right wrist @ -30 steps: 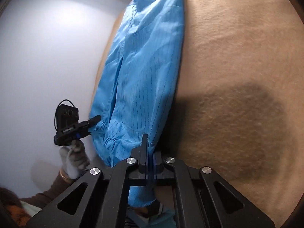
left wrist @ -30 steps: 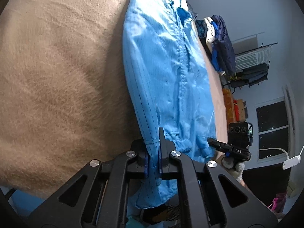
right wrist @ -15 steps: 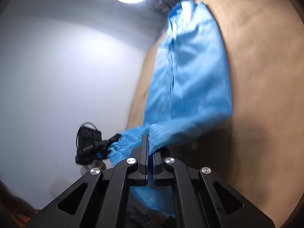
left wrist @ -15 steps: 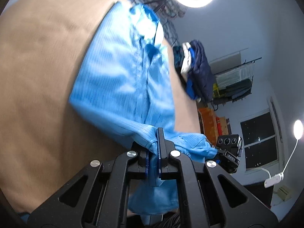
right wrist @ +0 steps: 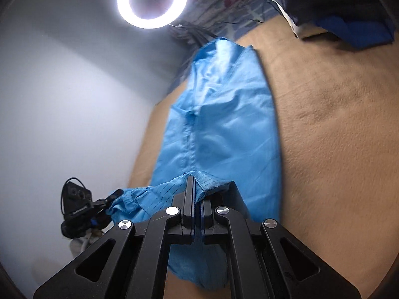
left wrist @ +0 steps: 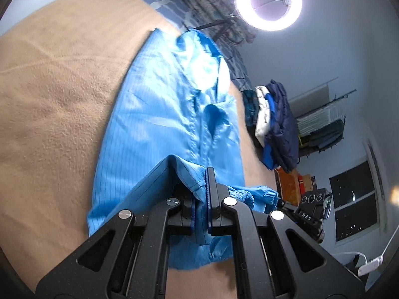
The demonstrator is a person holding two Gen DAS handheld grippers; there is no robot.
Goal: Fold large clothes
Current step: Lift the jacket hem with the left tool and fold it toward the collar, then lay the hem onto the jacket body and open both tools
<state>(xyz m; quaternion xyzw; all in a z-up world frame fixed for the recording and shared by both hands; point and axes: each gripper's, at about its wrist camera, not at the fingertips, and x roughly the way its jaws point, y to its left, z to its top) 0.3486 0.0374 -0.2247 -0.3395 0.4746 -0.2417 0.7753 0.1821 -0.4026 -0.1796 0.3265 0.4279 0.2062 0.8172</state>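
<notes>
A tan blanket-covered bed (left wrist: 49,114) carries the blue garment (left wrist: 154,124), a thin, shiny, pinstriped piece with a front placket, lying lengthwise away from both grippers toward the bed's far edge, close along one side edge. Its long axis runs straight ahead of the fingers, so the lifted near hem likely travels forward over the body. The left gripper (left wrist: 200,206) and right gripper (right wrist: 197,199) are each clenched on that hem, side by side, neither nearer
</notes>
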